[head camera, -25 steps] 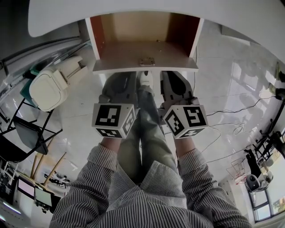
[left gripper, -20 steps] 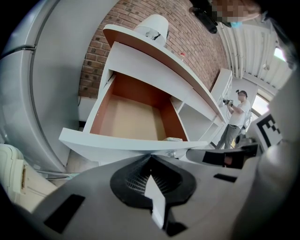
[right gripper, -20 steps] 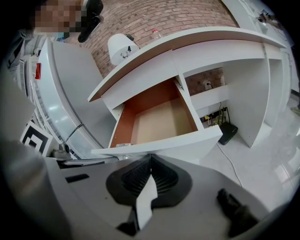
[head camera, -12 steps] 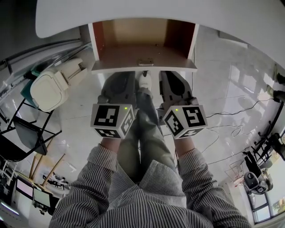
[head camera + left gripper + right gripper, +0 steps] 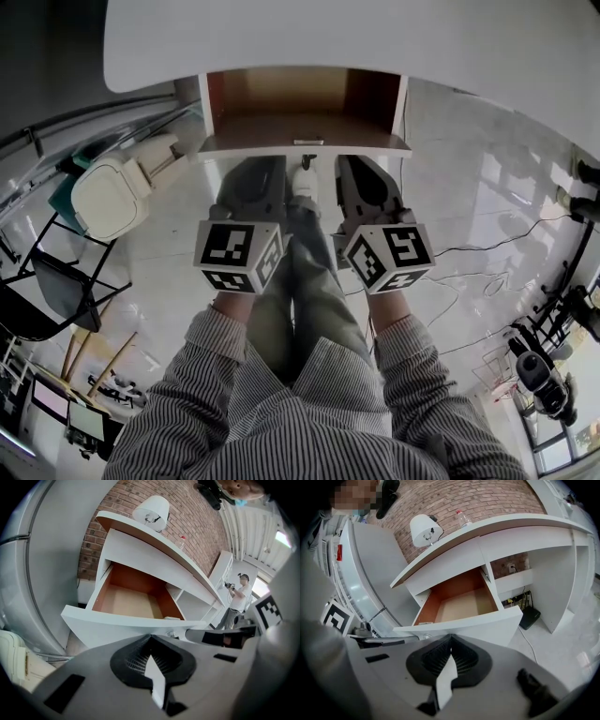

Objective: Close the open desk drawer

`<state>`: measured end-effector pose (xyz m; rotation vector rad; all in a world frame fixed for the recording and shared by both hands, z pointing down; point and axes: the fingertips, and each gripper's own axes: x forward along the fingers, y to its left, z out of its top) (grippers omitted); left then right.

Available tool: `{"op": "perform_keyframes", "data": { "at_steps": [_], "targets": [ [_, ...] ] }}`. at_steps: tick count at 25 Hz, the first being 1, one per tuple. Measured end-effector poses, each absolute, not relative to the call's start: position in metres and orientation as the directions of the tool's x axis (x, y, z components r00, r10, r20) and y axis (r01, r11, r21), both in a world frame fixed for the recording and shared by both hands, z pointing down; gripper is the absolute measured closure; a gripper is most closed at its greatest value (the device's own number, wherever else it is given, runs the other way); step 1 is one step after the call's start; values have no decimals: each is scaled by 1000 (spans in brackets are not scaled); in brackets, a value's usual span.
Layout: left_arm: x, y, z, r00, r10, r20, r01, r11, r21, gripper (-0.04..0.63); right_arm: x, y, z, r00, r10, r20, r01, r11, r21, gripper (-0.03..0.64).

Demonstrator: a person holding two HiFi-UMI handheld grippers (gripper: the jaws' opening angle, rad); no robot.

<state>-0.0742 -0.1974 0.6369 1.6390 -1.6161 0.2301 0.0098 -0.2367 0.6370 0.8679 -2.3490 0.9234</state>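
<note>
White drawer, seemingly half open

Rear wall: red-brown brick. Floor: glossy pale tile, reflecting light, with thin cables lying across it. A white curved desk stands against the brick wall; a white lamp and a clear bottle stand on its top. A black-framed chair stands left of the desk.

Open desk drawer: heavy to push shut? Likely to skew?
Drawer looks empty, so probably light. Front is wide; left gripper and right gripper sit either side of its middle, so an even push likely stays straight. Panel looks rigid.
</note>
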Motion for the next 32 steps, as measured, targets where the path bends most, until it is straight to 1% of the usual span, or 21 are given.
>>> {"op": "perform_keyframes", "data": {
  "at_steps": [19,32],
  "targets": [
    [-80,-219,612,178,-772,610,-907,112,406,583,-6,-257,608,-707,-407,579,-687,589,-425,600],
    [-84,-227,608,171,-774,610,-904,122,409,583,-10,-264,607,-701,-405,587,-696,566,-441,600]
  ]
}}
